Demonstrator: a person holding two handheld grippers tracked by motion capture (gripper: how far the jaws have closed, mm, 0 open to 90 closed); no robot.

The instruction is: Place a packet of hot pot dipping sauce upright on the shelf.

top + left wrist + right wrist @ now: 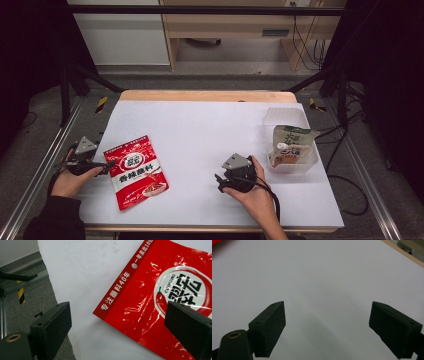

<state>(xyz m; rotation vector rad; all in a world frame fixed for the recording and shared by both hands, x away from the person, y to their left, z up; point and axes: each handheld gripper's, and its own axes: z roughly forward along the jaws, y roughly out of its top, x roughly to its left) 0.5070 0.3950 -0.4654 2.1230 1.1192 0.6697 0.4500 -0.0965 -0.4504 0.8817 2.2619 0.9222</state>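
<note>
The person's right hand [252, 192] sat closest, low on the white sheet covering the table [200, 130], its black two-jaw right gripper [220, 181] parked with jaws spread wide over bare paper and nothing between them. Over at the left edge, the left gripper [107, 165] was the busy one: jaws wide apart, empty, pointed straight at the glossy red plastic seasoning pouch with white lettering [160, 295]. That pouch lay flat near the table's front-left, its corner just beside the jaw tips. Well apart on the right stood a clear plastic bin [272, 117], already holding a pale upright pouch [290, 145].

By the look of it, the red pouch was headed for that bin. A flat, slick bag gives little to bite on, so the smart play was to come in low, slide one jaw under the near edge, and pinch the sealed border rather than the puffy middle. Close firmly, lift level, and mind the slip.
</note>
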